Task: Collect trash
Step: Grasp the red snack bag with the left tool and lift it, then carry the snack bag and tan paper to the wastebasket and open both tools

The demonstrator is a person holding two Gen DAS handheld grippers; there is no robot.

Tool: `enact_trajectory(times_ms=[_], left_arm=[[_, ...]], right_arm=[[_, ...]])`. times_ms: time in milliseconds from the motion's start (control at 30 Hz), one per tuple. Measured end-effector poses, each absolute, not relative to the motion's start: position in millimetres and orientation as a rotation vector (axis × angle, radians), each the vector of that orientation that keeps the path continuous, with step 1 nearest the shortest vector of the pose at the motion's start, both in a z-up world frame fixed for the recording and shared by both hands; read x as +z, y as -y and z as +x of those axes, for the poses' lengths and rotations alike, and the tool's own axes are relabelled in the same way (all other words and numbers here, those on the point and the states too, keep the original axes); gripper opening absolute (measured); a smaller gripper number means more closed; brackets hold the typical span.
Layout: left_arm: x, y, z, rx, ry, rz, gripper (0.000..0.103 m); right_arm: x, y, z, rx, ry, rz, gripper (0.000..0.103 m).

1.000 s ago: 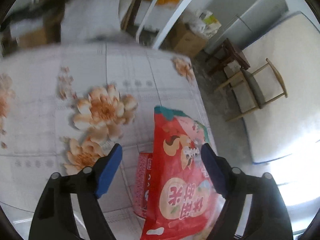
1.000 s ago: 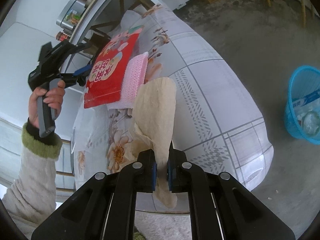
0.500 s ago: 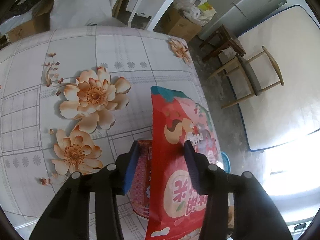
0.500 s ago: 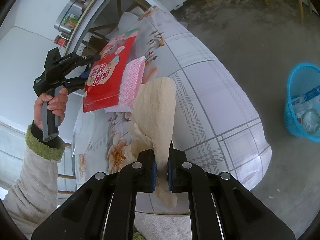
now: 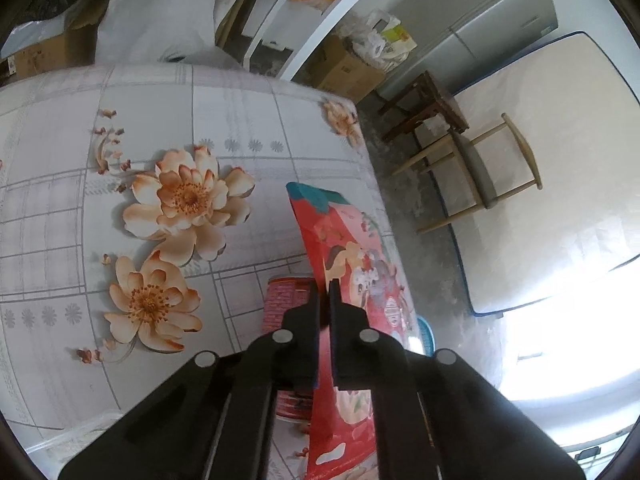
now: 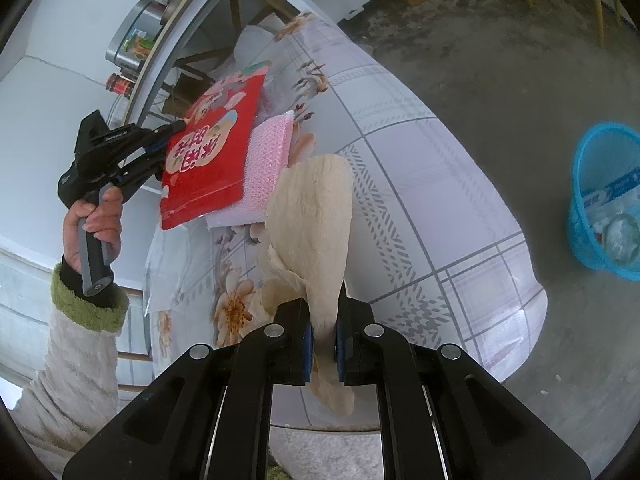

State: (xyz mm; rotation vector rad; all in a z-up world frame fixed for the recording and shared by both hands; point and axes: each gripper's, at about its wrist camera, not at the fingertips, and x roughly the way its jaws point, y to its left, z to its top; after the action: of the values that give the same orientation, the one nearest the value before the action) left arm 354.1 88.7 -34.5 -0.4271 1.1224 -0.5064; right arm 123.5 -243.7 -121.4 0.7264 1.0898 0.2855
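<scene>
My left gripper [image 5: 325,308] is shut on a red snack bag [image 5: 352,264], held above the flowered table [image 5: 120,112]. The left gripper also shows in the right wrist view [image 6: 170,140] with the red bag [image 6: 212,152] lifted on edge. My right gripper [image 6: 323,344] is shut on a crumpled beige paper [image 6: 316,216], held above the table's near end. A pink packet [image 6: 268,160] lies on the table beside the red bag; it shows as a red-printed packet in the left wrist view [image 5: 284,300]. A blue trash basket [image 6: 608,196] stands on the floor at the right.
A clear plastic sheet [image 6: 164,264] lies at the table's left edge. Wooden chairs [image 5: 472,168], a mattress [image 5: 560,184], cardboard boxes [image 5: 344,72] and a white shelf frame [image 5: 304,28] stand around the table. Concrete floor [image 6: 500,60] lies between table and basket.
My left gripper closed from wide open onto the red snack bag and holds it on edge above the table. The right gripper kept its hold on the beige paper and barely moved.
</scene>
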Motion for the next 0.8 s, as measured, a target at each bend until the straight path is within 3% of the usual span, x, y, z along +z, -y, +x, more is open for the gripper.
enact_trajectory(times_ms=[500, 800], left_arm=[[59, -96, 290, -0.655, -0.882, -0.454, 0.000], [114, -58, 249, -0.783, -0.774, -0.399, 0.000]], right_arm=[[-115, 251, 115, 0.308, -1.029, 0.770, 0.007], [-101, 277, 97, 0.297, -0.938, 0.807, 0.007]])
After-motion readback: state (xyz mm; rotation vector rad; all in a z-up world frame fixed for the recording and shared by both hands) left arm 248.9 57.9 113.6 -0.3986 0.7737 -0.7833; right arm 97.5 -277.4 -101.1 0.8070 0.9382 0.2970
